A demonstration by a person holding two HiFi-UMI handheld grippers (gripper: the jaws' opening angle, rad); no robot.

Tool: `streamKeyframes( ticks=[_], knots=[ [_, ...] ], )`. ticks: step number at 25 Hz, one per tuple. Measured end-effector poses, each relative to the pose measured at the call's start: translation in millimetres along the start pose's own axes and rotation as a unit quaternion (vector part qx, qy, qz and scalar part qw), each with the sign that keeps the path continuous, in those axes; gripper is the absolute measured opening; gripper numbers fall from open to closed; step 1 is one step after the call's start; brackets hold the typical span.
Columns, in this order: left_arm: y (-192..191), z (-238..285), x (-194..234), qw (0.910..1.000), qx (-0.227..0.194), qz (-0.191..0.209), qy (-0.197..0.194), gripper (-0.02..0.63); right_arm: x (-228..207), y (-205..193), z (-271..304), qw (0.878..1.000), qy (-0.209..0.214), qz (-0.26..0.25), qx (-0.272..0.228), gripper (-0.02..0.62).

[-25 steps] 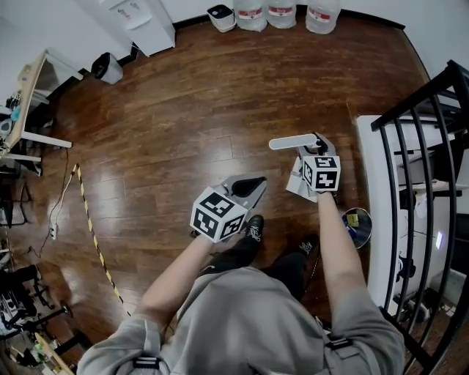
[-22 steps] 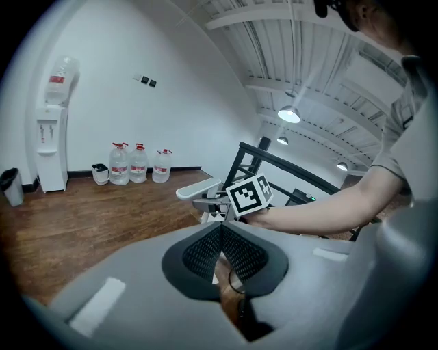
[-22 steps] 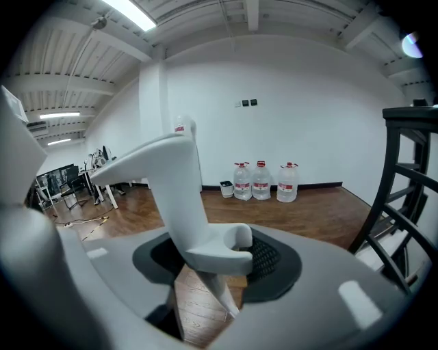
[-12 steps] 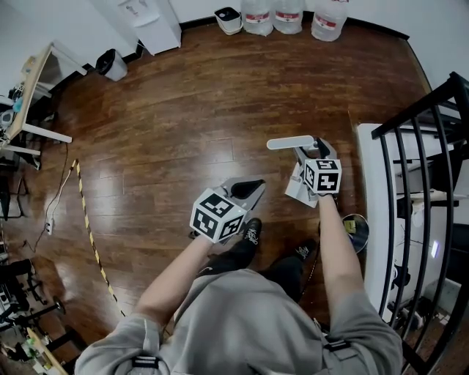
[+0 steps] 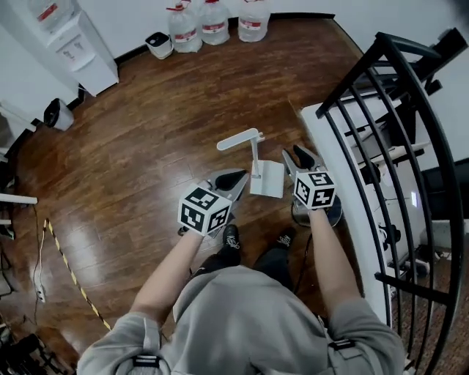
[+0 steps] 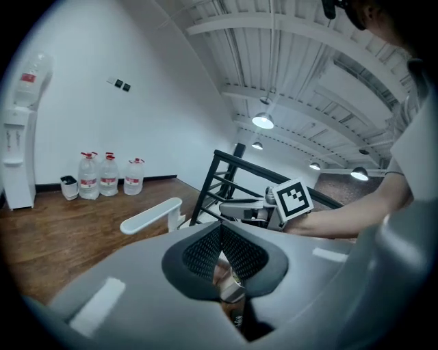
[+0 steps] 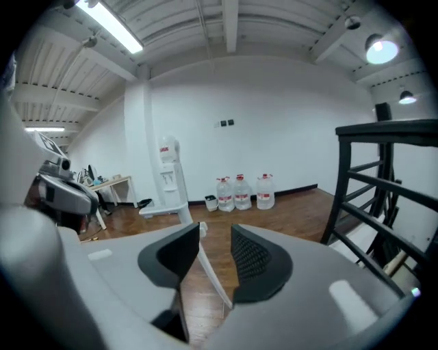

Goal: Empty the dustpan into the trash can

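Observation:
The white dustpan (image 5: 267,178) stands on the wood floor with its stem upright and its handle (image 5: 240,138) on top. It is between my two grippers. My right gripper (image 5: 300,155) hangs just right of it. Its jaws are closing but still stand apart. In the right gripper view the stem (image 7: 209,277) shows through the gap, and the pads do not press on it. My left gripper (image 5: 231,179) sits left of the pan with its pads (image 6: 220,240) together and nothing seen held. The dark round trash can (image 5: 334,213) is partly hidden under my right forearm.
A black stair railing (image 5: 381,117) and a white ledge (image 5: 330,139) close off the right side. Three water bottles (image 5: 212,20), a water dispenser (image 5: 69,44) and a small black bin (image 5: 57,113) stand along the far wall. My feet (image 5: 231,238) are just behind the dustpan.
My right gripper has let go of the dustpan's stem and moved off to its right. The view has swung toward the railing, and the trash can now lies under my right forearm.

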State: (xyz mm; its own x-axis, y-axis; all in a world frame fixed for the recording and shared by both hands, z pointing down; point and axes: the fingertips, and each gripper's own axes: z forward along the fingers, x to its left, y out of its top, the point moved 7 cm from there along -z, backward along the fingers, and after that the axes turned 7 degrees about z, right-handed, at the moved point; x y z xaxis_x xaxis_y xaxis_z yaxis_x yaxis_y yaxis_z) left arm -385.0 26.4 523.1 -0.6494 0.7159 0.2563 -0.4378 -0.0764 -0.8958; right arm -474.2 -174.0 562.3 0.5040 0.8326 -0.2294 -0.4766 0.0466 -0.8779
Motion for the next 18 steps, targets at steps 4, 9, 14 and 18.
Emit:
streamKeyframes(
  ticks=[4, 9, 14, 18],
  knots=[
    [20.8, 22.7, -29.5, 0.9983, -0.004, 0.027, -0.051, 0.000, -7.1, 32.2, -77.3, 0.996, -0.054, -0.016, -0.065, 0.025],
    [57.7, 62.9, -81.0, 0.9902, -0.012, 0.064, -0.123, 0.005, -15.9, 58.2, -173.1, 0.989, -0.095, -0.015, -0.116, 0.002],
    [96.5, 86.8, -141.6, 0.9785, -0.021, 0.100, -0.179, 0.005, -22.3, 72.6, -249.4, 0.978, -0.135, -0.004, -0.160, 0.002],
    [114.6, 102.6, -190.2, 0.9736, -0.028, 0.113, -0.197, 0.005, -32.4, 77.7, -302.9, 0.971, -0.148, 0.005, -0.186, 0.002]
  ],
)
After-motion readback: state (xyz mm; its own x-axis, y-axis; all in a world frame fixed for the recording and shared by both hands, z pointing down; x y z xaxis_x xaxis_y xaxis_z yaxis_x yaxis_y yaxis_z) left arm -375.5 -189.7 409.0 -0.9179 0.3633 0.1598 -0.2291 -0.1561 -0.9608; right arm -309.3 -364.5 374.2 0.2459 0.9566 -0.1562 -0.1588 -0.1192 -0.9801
